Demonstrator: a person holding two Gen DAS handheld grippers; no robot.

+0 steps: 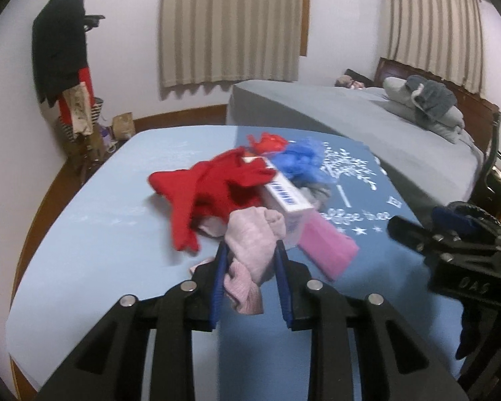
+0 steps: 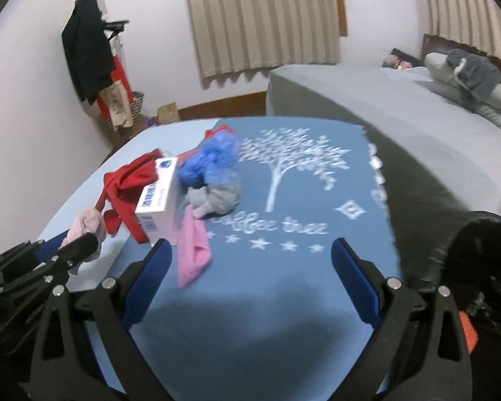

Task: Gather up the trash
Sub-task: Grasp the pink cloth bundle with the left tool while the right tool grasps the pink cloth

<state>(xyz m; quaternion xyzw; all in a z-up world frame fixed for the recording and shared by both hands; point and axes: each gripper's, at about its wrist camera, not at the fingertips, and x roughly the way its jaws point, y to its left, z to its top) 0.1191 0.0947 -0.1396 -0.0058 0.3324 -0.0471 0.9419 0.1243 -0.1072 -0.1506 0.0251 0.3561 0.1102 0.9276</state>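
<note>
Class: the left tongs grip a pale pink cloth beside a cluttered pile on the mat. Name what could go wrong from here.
1. The pale pink cloth hangs loosely in the left tongs; it may slip out.
2. It lies against the white box and red garment, so lifting might drag them.

Illumination is dim, even, and indoor; both windows are covered by closed curtains [image 1: 230, 26], and no glare appears. A broad soft shadow falls on the blue mat [image 2: 267, 300] just in front of the near edge. Both views show strong fisheye curvature and black corner vignetting. Motion blur softens the white box [image 2: 158, 200] and the cloth around it; overall detail is low, grainy.
</note>
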